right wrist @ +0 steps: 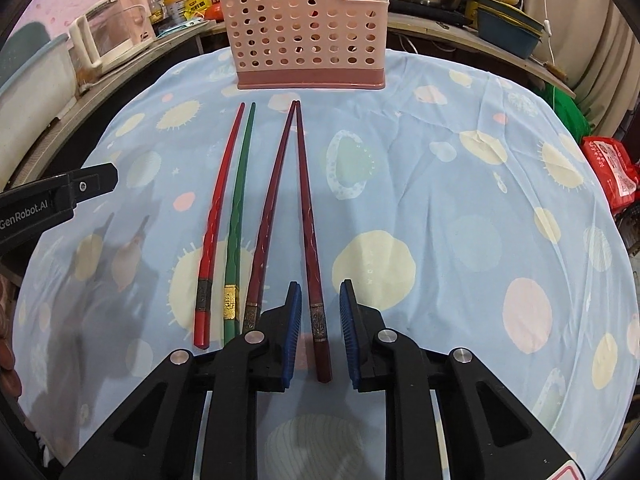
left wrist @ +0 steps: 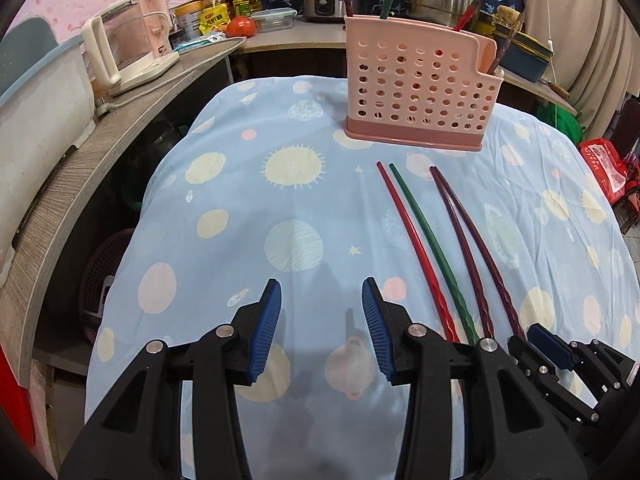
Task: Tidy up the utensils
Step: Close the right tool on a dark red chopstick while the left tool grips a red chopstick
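1. Nearest me, the right gripper (right wrist: 318,334) straddles the thick end of the maroon chopstick (right wrist: 306,220); a gap shows on both sides, so its pads are not yet pinching.
2. I'd close squarely on that end, keeping clear of its purple twin (right wrist: 270,216) just left.
3. Leftward, the left gripper (left wrist: 322,330) hangs spread over bare cloth (left wrist: 240,200), holding nothing.
4. Farther left lie the green chopstick (right wrist: 236,216) and the red chopstick (right wrist: 218,216).
5. Farthest, the pink holder (right wrist: 306,32) waits; I'd lift steeply and drop in tip first.

surface: table, blue planet-print cloth (right wrist: 460,208) | on it: pink holder (right wrist: 304,36), four chopsticks (right wrist: 236,200)
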`<state>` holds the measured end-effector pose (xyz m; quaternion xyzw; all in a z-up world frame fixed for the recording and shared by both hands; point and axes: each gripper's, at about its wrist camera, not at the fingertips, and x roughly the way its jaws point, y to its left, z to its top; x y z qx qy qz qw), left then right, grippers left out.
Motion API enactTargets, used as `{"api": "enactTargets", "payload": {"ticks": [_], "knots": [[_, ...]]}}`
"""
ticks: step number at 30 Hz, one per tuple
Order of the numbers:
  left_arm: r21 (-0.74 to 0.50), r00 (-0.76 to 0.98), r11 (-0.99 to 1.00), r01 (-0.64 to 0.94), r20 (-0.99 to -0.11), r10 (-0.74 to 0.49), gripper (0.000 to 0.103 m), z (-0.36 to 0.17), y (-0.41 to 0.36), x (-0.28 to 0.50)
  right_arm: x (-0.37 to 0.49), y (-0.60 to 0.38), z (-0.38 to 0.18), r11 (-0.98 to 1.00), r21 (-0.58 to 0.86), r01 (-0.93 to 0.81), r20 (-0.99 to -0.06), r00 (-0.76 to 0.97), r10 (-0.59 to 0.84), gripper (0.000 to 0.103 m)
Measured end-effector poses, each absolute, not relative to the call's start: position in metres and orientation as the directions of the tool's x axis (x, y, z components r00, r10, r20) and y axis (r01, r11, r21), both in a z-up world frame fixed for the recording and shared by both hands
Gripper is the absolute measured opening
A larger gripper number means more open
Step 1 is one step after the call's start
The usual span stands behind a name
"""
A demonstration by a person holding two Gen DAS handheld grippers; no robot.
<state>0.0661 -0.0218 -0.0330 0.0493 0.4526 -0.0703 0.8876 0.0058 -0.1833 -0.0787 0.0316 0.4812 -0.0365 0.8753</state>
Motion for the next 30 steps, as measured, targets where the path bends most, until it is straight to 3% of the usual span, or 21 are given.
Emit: {"api": "enactTargets", "payload": {"ticks": [4,8,12,19,30], "knots": [[0.025,0.573,0.984,0.174,-0.816,-0.08,0.04,-0.037,-0.025,0.065,0.006,-0.182,-0.079,0.996,0.006,0.085,-0.844,0.535,-0.041,0.008],[0.021,0.563,0.982,0.187,-0.822,-0.089,0.04,-0.04,-0.03,0.062,0.005,-0.183,-0.078,0.996,0.013,0.087,-0.844,0.535,-0.036,0.007],[-0.013,0.537,0.978,0.208,-0.834,-0.125,0.05,-0.047,-0.037,0.056,0.004,-0.187,-0.074,0.995,0.031,0.095,-0.842,0.539,-0.025,0.007],[-0.066,0.49,0.963,0.26,-0.851,-0.191,0.057,-0.056,-0.056,0.051,0.003,-0.189,-0.07,0.995,0.041,0.095,-0.838,0.545,-0.017,0.007],[-0.057,0.457,0.951,0.305,-0.867,-0.199,0.059,-0.075,-0.074,0.045,0.002,-0.199,-0.072,0.992,0.055,0.114,-0.843,0.537,-0.015,0.007]]}}
